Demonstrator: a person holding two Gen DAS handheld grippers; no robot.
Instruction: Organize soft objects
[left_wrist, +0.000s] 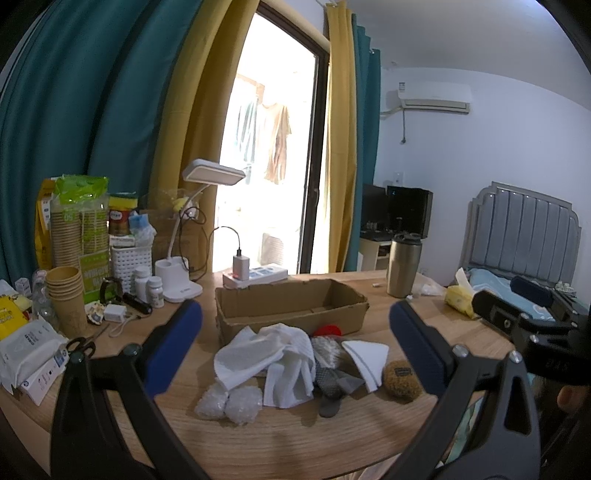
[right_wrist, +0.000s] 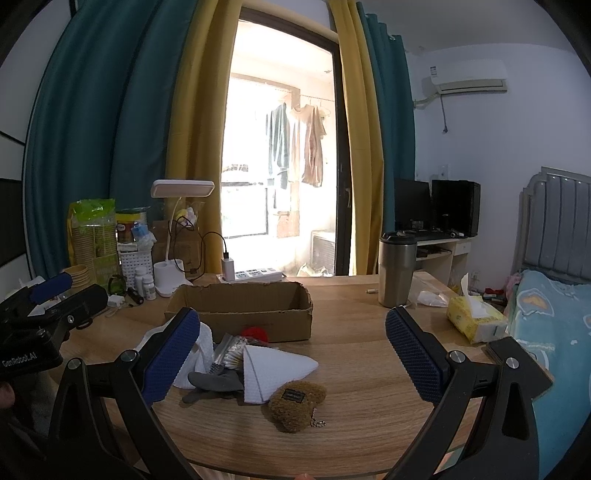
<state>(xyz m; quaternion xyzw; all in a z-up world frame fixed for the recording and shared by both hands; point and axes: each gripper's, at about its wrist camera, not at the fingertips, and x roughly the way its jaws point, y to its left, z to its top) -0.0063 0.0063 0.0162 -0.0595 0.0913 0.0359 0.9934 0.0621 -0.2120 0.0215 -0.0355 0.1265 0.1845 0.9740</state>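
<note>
A heap of soft things lies on the wooden table before an empty cardboard box. It holds a white towel, a grey glove, a folded white cloth, a brown fuzzy plush keychain, a red item and two bubble-wrap bundles. My left gripper is open above the heap. My right gripper is open above the folded cloth and plush. Both are empty.
A steel tumbler and yellow tissue pack stand at the right. A desk lamp, power strip, paper cups, bottles and wipes crowd the left. A bed lies past the table's right edge.
</note>
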